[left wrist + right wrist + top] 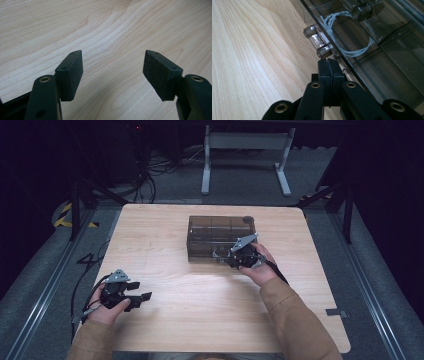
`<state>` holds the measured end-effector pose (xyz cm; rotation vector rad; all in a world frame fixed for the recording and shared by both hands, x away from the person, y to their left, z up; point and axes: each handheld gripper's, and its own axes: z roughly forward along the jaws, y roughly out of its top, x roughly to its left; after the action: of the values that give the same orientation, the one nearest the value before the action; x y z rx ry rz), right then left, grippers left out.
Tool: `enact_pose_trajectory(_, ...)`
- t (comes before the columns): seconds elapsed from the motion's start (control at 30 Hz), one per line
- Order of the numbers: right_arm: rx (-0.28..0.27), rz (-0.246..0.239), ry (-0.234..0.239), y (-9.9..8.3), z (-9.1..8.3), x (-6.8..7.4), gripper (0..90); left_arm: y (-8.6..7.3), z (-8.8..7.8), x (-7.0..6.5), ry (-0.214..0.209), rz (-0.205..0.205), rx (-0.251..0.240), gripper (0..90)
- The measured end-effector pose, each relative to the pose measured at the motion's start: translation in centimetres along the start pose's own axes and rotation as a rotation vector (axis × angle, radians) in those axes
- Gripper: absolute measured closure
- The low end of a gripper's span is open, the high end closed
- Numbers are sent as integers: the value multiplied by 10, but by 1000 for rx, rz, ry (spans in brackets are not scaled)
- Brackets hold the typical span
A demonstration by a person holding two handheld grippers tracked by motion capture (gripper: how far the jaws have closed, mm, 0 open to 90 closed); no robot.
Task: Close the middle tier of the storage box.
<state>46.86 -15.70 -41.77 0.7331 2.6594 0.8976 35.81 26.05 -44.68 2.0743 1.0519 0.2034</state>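
On the wooden table point(210, 295), the smoked plastic box point(220, 237) sits mid-table; the right gripper point(328, 62), jaws pressed together at its clear latch point(317, 42), could slip off, while the left gripper point(113, 72) rests spread.

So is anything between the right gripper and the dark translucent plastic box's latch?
Nothing visible. The right gripper, jaws shut, sits right at the clear hinge-like latch on the dark translucent plastic box; whether they touch is unclear.

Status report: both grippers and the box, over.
Left gripper open over bare table. Right gripper shut at box latch. Lid down. Nothing in the way.
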Motion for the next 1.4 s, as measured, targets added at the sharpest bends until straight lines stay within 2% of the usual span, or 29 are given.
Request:
enact_pose_trajectory(0.83,-13,34,-41,5,6,-10,900,-1,0,0,-1,1,1,334)
enact_pose_trajectory(1.27,-36,52,-74,9,4,-13,900,-1,0,0,-1,0,-1,334)
enact_pose_trajectory(1.4,-37,52,-72,9,4,-14,900,-1,0,0,-1,1,-1,334)
